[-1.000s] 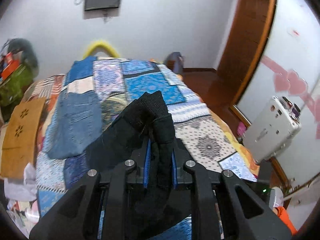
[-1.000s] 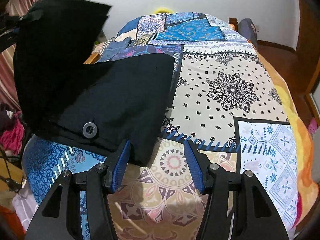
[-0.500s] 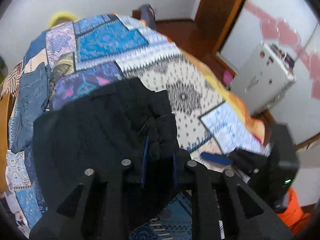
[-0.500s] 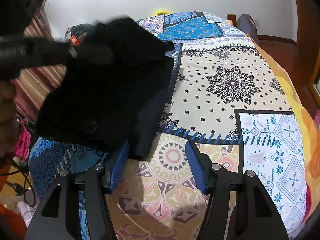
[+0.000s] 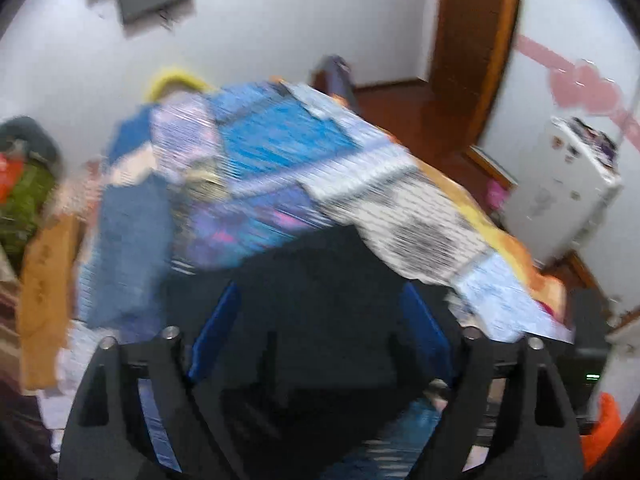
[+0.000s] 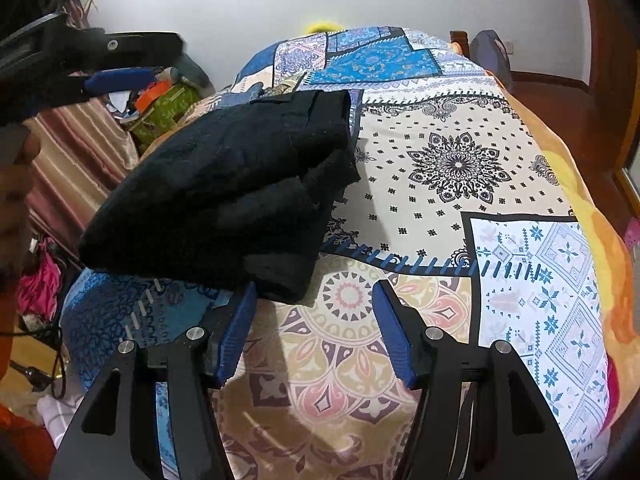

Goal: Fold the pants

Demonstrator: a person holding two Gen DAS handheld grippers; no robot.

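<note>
Lying folded into a thick bundle, the black pants [image 6: 224, 196] rest on the near left part of the patterned bedspread [image 6: 460, 208]. Your left gripper [image 5: 320, 312] is above them and its jaws are opening; the blurred view shows dark cloth below, not pinched by the blue pads. Your right gripper [image 6: 314, 304] has its fingers spread apart and holds nothing, its left pad just beside the bundle's near edge. Folded jeans [image 5: 128, 248] lie further on the bed.
</note>
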